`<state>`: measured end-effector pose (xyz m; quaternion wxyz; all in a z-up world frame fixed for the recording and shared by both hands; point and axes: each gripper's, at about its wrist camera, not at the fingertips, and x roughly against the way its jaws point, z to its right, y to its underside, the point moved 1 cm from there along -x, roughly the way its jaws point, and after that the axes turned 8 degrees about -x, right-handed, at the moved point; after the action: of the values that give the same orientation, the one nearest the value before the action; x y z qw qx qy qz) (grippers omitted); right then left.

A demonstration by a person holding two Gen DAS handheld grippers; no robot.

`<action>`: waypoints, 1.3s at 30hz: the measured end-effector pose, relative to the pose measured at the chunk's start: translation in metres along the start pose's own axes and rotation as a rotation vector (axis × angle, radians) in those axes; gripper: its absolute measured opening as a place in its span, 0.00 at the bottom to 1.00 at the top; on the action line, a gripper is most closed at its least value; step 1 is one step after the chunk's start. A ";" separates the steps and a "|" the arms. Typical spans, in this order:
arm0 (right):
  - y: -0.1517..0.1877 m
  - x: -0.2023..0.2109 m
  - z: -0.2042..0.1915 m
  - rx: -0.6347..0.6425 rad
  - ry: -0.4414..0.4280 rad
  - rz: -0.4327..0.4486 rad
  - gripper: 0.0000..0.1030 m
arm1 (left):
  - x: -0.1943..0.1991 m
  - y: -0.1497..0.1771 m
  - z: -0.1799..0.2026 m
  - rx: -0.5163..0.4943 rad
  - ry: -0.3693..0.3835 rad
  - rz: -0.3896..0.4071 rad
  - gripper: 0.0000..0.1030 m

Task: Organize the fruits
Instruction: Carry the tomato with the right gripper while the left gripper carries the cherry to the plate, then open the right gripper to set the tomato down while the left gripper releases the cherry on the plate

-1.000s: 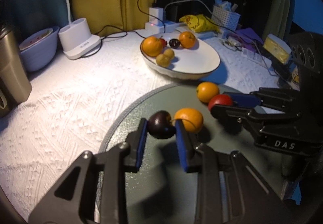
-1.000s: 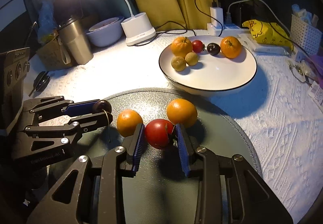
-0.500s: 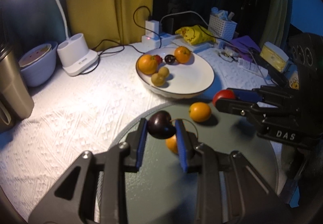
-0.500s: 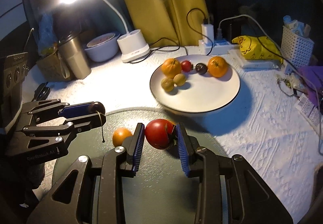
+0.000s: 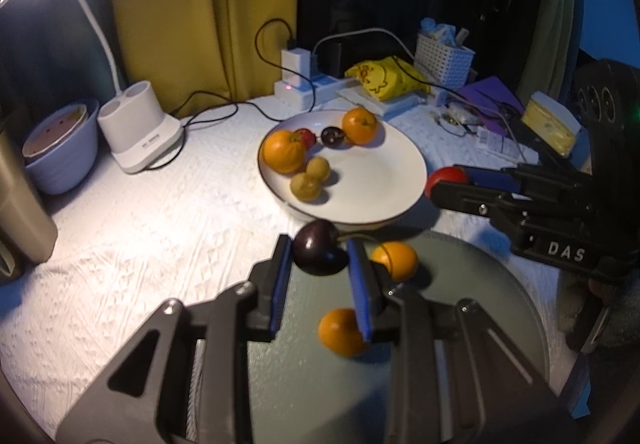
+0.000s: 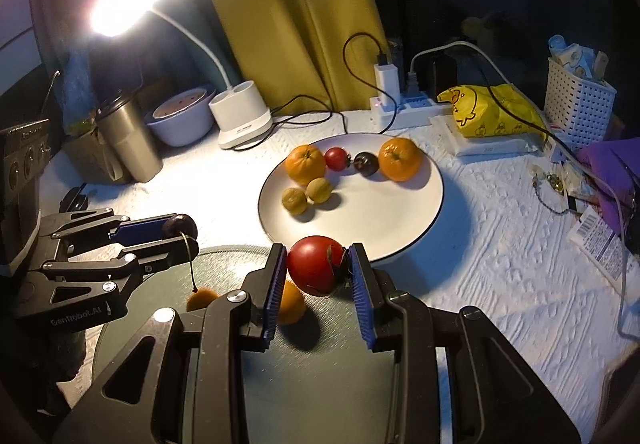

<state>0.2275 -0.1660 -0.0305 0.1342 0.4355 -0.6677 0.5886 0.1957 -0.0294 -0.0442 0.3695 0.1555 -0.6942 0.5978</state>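
Pinching a dark cherry (image 5: 320, 248) between its blue pads, the left gripper (image 5: 320, 264) hangs above the near rim of the white plate (image 5: 400, 179), with the cherry's stem curving off to the right. The right gripper (image 6: 318, 272) clamps a red tomato (image 6: 314, 264) the same way, just short of the plate's front edge. Below both lies a round grey mat (image 5: 472, 308) on the desk (image 5: 160, 211) — two small oranges (image 5: 394, 260) rest on it, one partly hidden behind the left gripper's finger.

On the plate sit two larger oranges (image 6: 305, 164), a small red tomato (image 6: 336, 158) touching a dark cherry-like fruit (image 6: 366, 163), and two yellowish-brown fruits (image 6: 319, 189) side by side — all gathered toward the far left half. A lit desk lamp (image 6: 240, 123), a steel tumbler (image 6: 128, 139) and a white basket (image 6: 576, 111) stand further back.
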 end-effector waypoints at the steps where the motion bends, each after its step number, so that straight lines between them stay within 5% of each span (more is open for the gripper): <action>1: -0.002 -0.001 0.002 -0.001 0.001 0.001 0.33 | -0.003 -0.002 0.000 0.000 0.001 -0.002 0.28; 39: -0.054 -0.070 0.066 -0.017 0.049 -0.002 0.33 | -0.109 -0.071 0.002 -0.012 0.095 -0.035 0.28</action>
<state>0.3303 -0.1918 -0.0612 0.1546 0.4204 -0.6690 0.5931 0.3156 -0.0725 -0.0701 0.4134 0.1371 -0.6766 0.5938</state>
